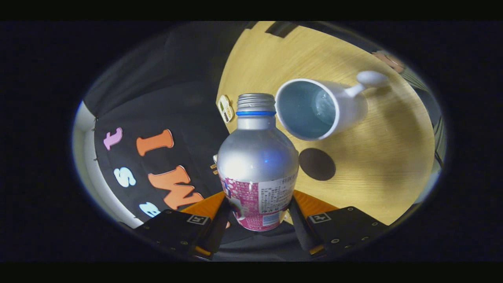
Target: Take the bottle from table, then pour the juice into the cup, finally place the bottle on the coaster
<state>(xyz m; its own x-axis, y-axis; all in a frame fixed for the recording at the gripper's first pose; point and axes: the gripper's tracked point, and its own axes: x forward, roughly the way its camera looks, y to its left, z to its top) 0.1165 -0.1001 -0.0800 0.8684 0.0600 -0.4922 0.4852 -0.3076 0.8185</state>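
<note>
Jaws clamped on bottle [257, 165]; mouth tilted beside cup [314, 108] rim; advised slow tilt, mouth over rim; coaster [316, 164] waited.

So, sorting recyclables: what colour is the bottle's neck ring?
Blue, on the silver bottle, clearest in the gripper view.

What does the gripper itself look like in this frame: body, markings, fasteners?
The gripper has two blocky dark housings, one behind each finger, each bearing a small square black-and-white marker tag and a few small screws. Orange wedge-shaped panels sit just ahead of the housings.
</note>
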